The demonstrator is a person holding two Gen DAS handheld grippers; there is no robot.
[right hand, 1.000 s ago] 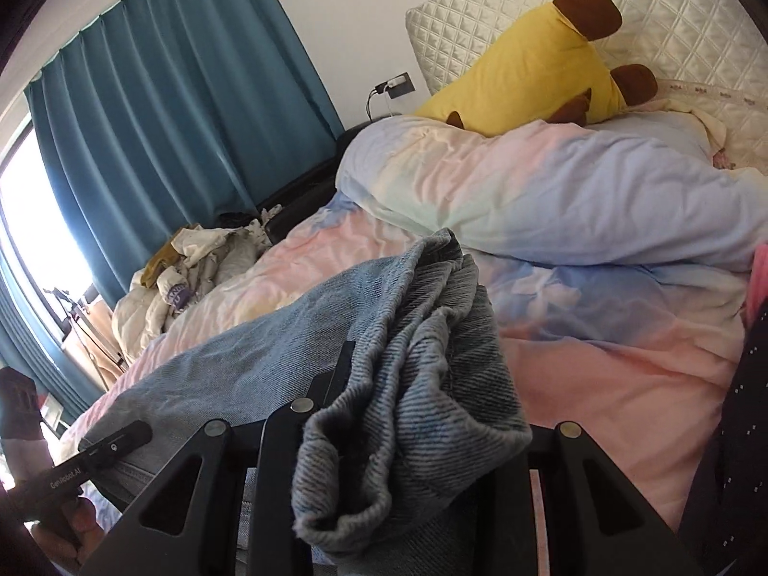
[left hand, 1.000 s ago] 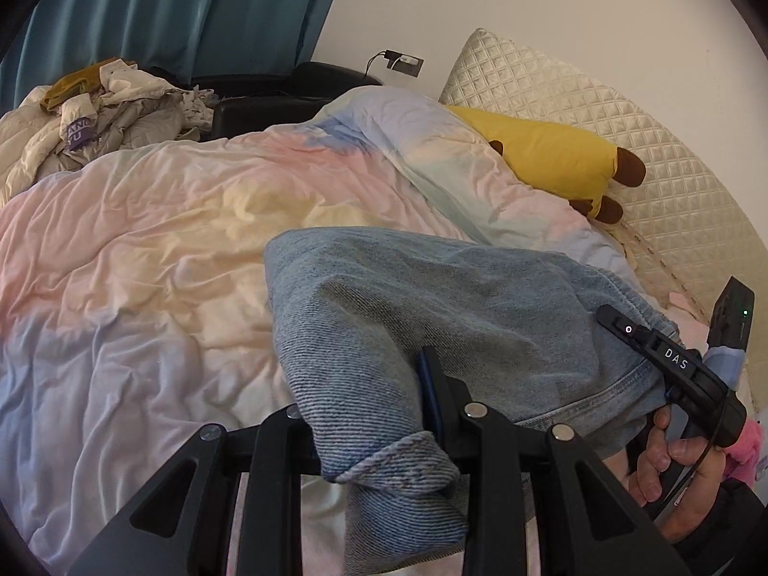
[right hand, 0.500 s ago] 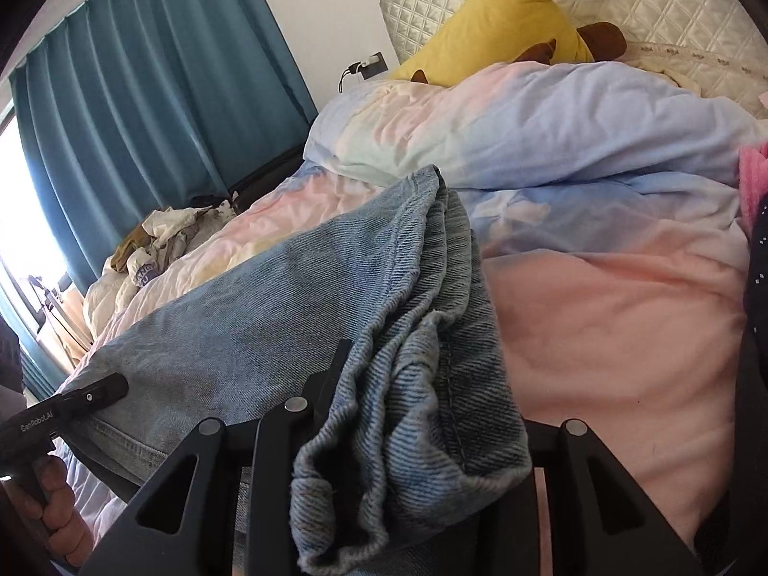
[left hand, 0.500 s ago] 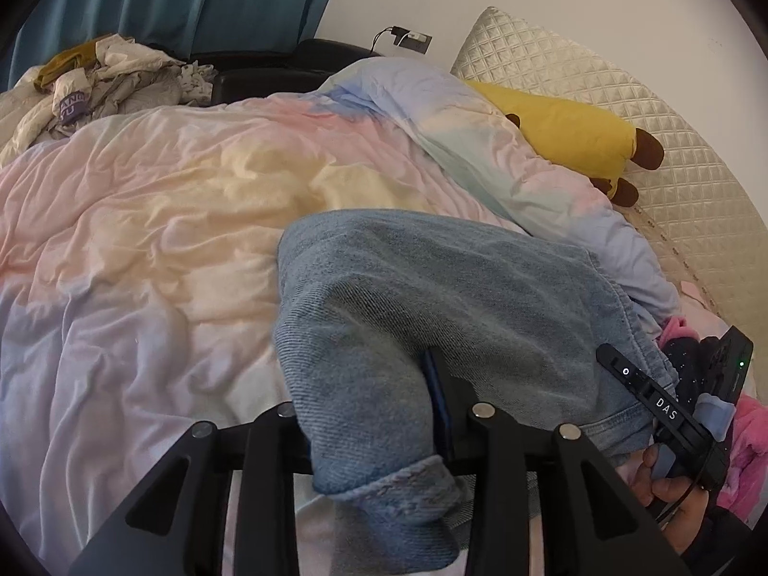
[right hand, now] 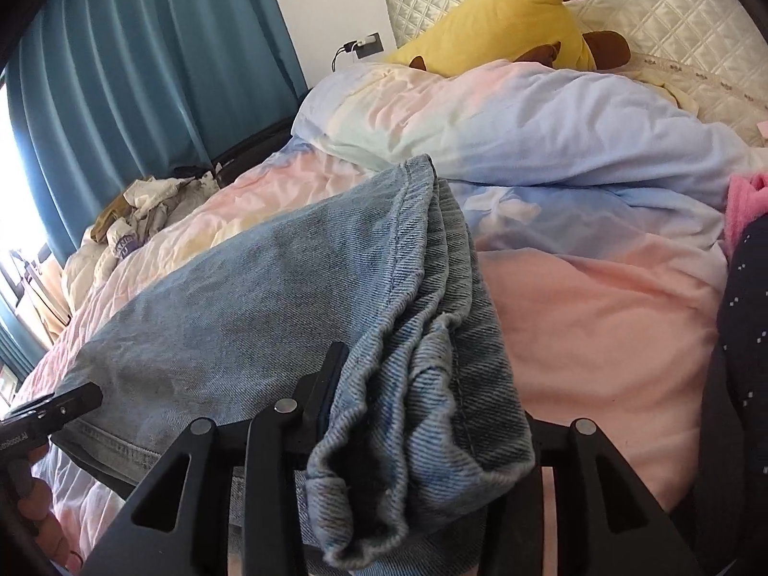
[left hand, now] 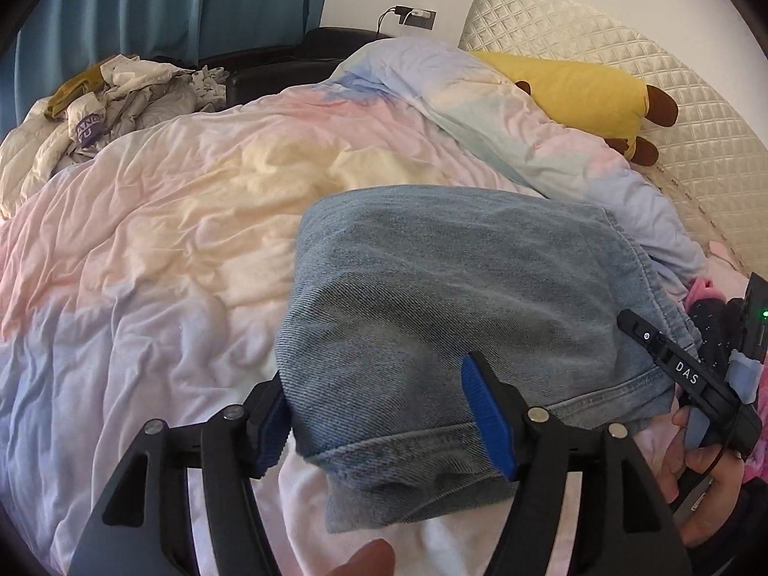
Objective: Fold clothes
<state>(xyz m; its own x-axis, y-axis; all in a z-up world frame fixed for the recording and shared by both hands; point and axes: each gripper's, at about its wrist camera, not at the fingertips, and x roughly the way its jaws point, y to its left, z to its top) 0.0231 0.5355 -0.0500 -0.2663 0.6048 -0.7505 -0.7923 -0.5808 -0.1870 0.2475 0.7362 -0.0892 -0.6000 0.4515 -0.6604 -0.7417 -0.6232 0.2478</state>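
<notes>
Both claws have dropped lower and they're opening up: left claw (left hand: pixel 384 413) spread around the folded denim jeans (left hand: pixel 446 307), right claw (right hand: pixel 422 413) loosening off the ribbed, bunched hem. Jeans lie mid-frame on the crinkly pastel duvet (left hand: pixel 168 221).

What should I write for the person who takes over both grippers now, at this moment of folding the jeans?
Left gripper: jaws opening, folded jeans hem between the pads, no longer pinched.
Right gripper: jaws opening, the bunched denim edge lies over them; whether the pads press on it is hidden.
Jeans lie folded on the pastel duvet.
Done: jeans folded and laid down.
Left: pull both grippers clear; probably fetch the next item from the clothes pile near the curtain.
</notes>
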